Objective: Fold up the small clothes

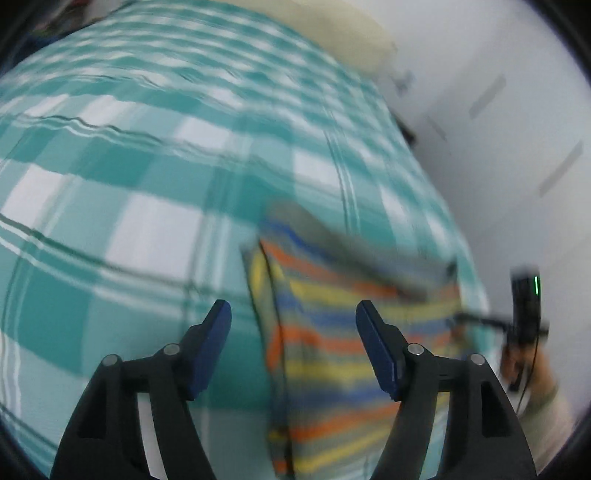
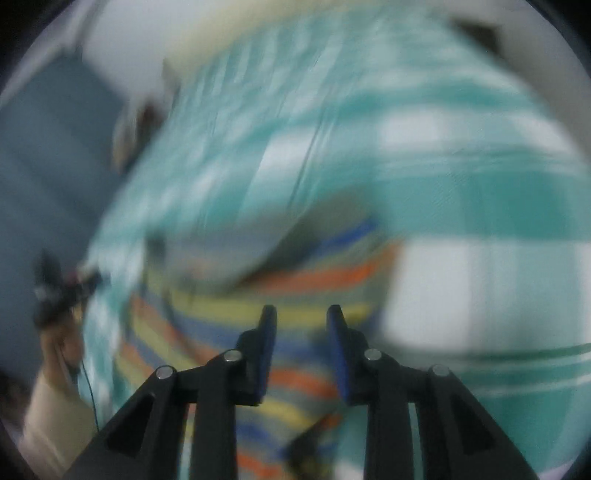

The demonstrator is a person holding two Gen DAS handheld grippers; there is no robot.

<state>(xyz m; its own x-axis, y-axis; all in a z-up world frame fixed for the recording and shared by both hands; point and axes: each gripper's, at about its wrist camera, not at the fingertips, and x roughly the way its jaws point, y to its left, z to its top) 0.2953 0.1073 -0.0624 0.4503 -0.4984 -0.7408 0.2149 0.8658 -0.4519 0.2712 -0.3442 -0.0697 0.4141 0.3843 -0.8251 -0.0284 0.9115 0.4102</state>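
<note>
A small garment striped in orange, yellow, blue and grey (image 1: 332, 343) lies on a teal-and-white checked bedsheet (image 1: 147, 177). My left gripper (image 1: 293, 314) hovers over its left edge, jaws wide apart and holding nothing. In the right wrist view the same striped garment (image 2: 236, 317) lies blurred under my right gripper (image 2: 301, 317), whose jaws stand a little apart with nothing pinched between them. Each view shows the other gripper at the frame's side: the right gripper (image 1: 524, 317) with a hand, the left gripper (image 2: 59, 295) with a sleeve.
A cream pillow (image 1: 343, 33) lies at the far end of the bed. A white wall (image 1: 498, 129) runs along the bed's right side in the left wrist view. A grey-blue surface (image 2: 44, 166) lies beyond the bed's left edge in the right wrist view.
</note>
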